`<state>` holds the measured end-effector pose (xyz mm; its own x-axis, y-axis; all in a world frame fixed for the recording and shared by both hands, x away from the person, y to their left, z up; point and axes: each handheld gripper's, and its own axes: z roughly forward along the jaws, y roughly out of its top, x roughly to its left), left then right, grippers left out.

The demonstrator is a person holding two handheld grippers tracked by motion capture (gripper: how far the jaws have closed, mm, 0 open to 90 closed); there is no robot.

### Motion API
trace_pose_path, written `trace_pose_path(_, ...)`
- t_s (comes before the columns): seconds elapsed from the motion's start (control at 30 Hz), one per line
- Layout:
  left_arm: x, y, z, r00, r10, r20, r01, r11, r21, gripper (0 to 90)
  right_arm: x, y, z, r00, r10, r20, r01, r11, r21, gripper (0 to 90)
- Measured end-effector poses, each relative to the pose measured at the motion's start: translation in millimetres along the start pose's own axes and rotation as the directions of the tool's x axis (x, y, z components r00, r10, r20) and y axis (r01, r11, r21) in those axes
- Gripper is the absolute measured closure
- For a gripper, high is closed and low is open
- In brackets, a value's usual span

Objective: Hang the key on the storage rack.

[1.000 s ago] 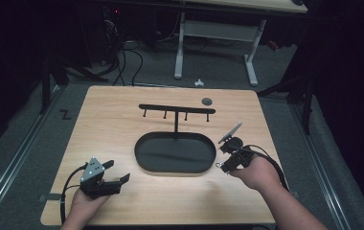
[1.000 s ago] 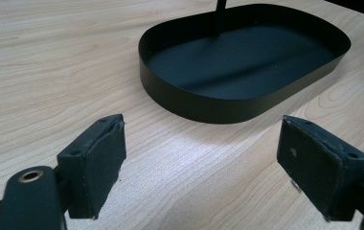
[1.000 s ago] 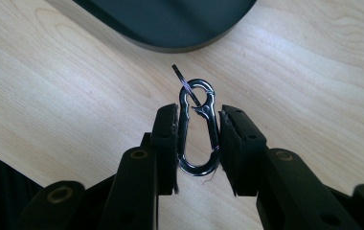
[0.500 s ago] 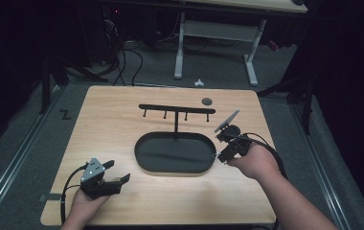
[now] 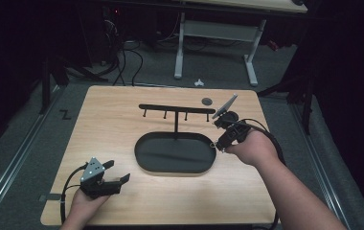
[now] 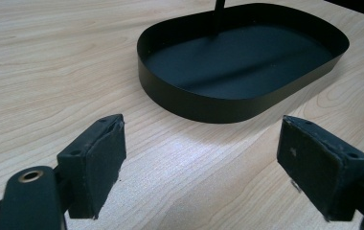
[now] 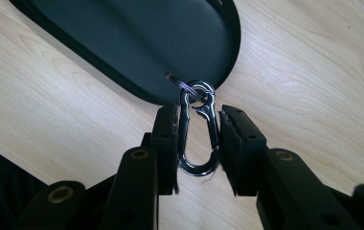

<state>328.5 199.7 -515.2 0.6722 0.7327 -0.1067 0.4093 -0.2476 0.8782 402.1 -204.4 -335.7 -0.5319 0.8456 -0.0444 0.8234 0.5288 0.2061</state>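
My right gripper (image 7: 198, 139) is shut on a shiny metal carabiner (image 7: 197, 132) with a small key ring (image 7: 185, 87) at its top. Seen from the high view, the right gripper (image 5: 217, 144) hangs above the right end of the black oval tray (image 5: 175, 154), below the right end of the black hook rack (image 5: 176, 110). The tray (image 7: 137, 38) lies under the carabiner in the right gripper view. My left gripper (image 5: 118, 172) rests open at the table's front left, its pads (image 6: 98, 158) empty, facing the tray (image 6: 247, 57).
A small dark disc (image 5: 207, 101) lies on the wooden table (image 5: 108, 120) behind the rack's right end. Another table's white legs (image 5: 180, 43) and cables stand on the floor beyond the far edge.
My right gripper has risen and moved toward the rack's right end, carrying the carabiner. The left gripper has stayed where it was.
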Motion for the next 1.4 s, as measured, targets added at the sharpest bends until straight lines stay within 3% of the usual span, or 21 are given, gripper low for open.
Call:
trace_pose_path(0.8,0.2,-0.1,-1.2,1.0000,-0.001,0.005,0.001,1.0000,-0.002,17.7,2.8,47.6,-37.8,0.9997,-0.021,0.011,0.022,0.9995,-0.024,68.9)
trace_pose_path(0.9,0.1,0.0,-0.9,1.0000,-0.001,0.007,0.001,1.0000,-0.002,17.7,5.1,51.0,-40.8,0.9999,-0.008,0.014,0.009,0.9996,-0.025,68.9)
trace_pose_path(0.97,0.3,0.1,-1.2,1.0000,-0.002,0.007,0.002,1.0000,-0.003,17.6,5.4,52.8,-40.7,0.9993,-0.032,0.018,0.032,0.9991,-0.029,68.9)
trace_pose_path(1.4,0.2,0.4,-1.4,1.0000,-0.002,0.008,0.002,1.0000,-0.005,17.6,7.2,55.3,-43.2,0.9990,-0.034,0.031,0.035,0.9989,-0.031,68.9)
